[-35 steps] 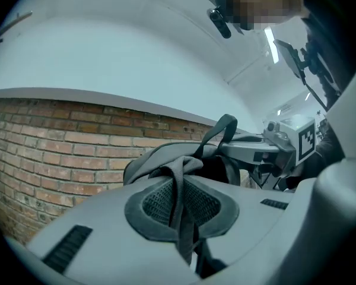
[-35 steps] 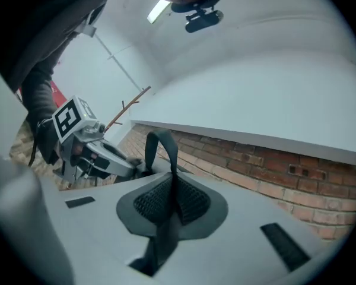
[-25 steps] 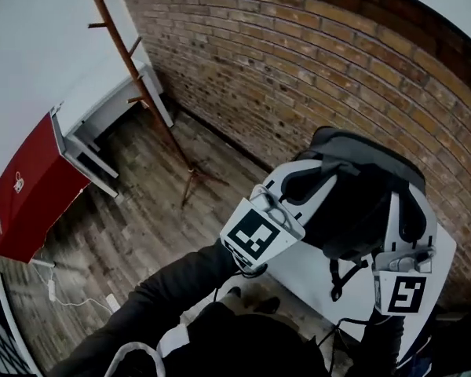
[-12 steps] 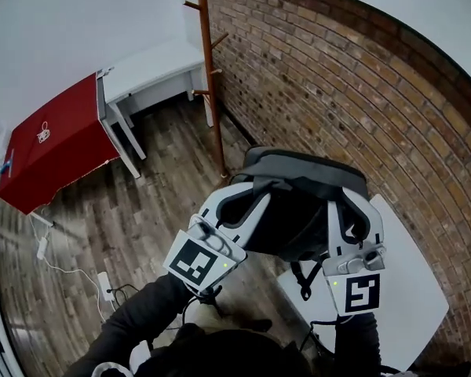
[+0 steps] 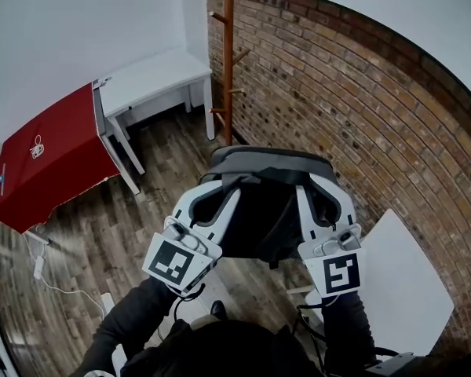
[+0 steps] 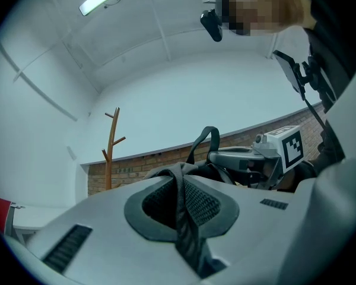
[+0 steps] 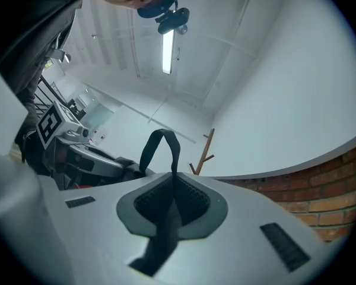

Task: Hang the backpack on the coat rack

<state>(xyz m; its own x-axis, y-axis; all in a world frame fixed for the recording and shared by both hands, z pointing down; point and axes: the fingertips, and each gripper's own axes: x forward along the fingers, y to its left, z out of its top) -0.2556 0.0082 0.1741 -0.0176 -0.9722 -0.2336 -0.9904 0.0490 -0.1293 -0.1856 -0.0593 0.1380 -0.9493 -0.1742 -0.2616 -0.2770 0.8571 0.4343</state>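
Observation:
A dark grey backpack hangs in the air between my two grippers in the head view. My left gripper is shut on a black webbing strap of it. The right gripper is shut on another webbing strap. The bag's top carry loop stands up between them, and the carry loop also shows in the left gripper view. The wooden coat rack stands upright just beyond the bag, against the brick wall, apart from it. Its pegs are bare.
A brick wall runs along the right. A white desk and a red-draped table stand at the left of the rack. A white table is at my right. A cable and power strip lie on the wood floor.
Both grippers have carried the backpack away from the white table toward the coat rack. The rack has shifted from the upper left to straight ahead above the bag. Both grips are unchanged.

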